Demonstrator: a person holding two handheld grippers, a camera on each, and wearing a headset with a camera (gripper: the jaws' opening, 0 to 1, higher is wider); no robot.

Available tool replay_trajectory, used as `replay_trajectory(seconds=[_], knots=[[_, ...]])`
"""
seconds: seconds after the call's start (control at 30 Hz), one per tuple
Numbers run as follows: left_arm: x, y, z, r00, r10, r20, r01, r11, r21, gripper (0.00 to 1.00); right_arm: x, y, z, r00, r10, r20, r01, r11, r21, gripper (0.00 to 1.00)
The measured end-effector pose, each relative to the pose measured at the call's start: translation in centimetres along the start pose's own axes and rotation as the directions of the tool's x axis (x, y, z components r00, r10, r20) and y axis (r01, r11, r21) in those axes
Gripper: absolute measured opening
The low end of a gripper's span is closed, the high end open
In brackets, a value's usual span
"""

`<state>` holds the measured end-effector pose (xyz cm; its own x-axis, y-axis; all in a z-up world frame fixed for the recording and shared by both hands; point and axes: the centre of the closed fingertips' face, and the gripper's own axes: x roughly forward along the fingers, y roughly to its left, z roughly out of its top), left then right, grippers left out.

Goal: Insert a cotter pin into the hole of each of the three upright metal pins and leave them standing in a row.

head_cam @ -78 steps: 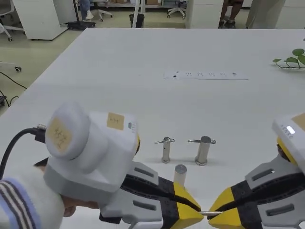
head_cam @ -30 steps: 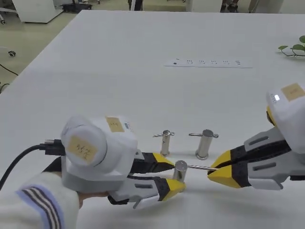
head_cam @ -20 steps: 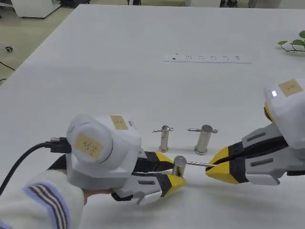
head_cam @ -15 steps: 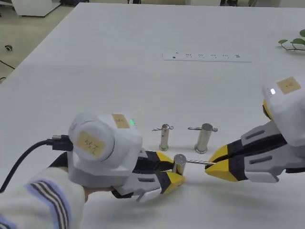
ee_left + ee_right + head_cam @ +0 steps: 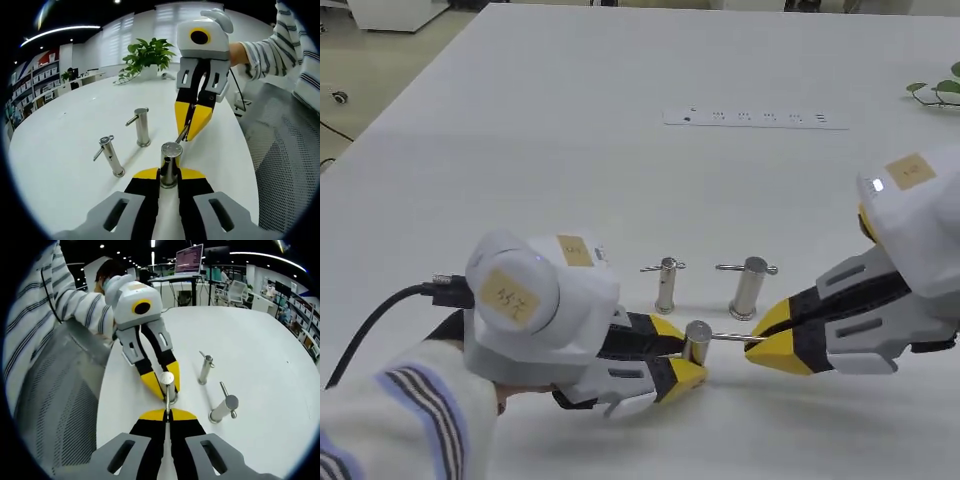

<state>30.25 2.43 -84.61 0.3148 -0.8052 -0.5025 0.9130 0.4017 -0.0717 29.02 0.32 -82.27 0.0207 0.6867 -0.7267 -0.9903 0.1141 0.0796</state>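
Two pairs of jaws: what has each got?

The left gripper (image 5: 169, 176) is clamped on the lower shaft of the near metal pin (image 5: 170, 154), which stands upright on the white table (image 5: 620, 160). The right gripper (image 5: 168, 414) is pinched tight on a cotter pin (image 5: 168, 401). The pin is held level, with its free end touching the side of the near pin's head. I cannot tell whether it has entered the hole.

Anything in the way?

The left gripper's yellow tips flank the shaft below the cotter pin's line. In the right gripper view they stand just behind the pin, facing the camera. In the head view the left gripper's white body covers the table to the left of the pin.

And around them?

Just beyond stand the two far metal pins (image 5: 666, 290) (image 5: 750, 292), upright and side by side. Each has a fitted cotter pin (image 5: 664, 267) crosswise through its top. The near pin stands in front of the gap between them. Farther off lies a white power strip (image 5: 755, 118), with a plant (image 5: 935, 90) at the table's right edge. A black cable (image 5: 380, 310) leaves the left gripper beside a striped sleeve (image 5: 410, 420).

The count?

Three metal pins and three cotter pins, two of them fitted and one held. Two grippers, one power strip, one plant.
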Motion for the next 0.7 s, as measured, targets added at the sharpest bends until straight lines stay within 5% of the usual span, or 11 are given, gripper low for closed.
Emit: replay_trajectory(seconds=[0.3,0.6,0.7], knots=[[-0.1,0.0,0.0,1.0000,-0.007,0.003,0.007,1.000,-0.007,0.12,0.8,-0.2,0.0,0.9996,0.012,-0.027,-0.012,1.000,-0.019,0.04],[-0.1,0.1,-0.1,0.9997,-0.009,0.022,0.011,0.998,-0.059,0.12,2.2,-0.3,1.1,0.9997,0.015,0.021,-0.015,1.000,-0.003,0.05],[0.0,0.1,-0.1,0.9995,-0.004,0.033,0.006,0.997,-0.083,0.12,2.2,-0.6,0.9,0.9997,-0.002,0.024,0.002,1.000,-0.016,0.14]])
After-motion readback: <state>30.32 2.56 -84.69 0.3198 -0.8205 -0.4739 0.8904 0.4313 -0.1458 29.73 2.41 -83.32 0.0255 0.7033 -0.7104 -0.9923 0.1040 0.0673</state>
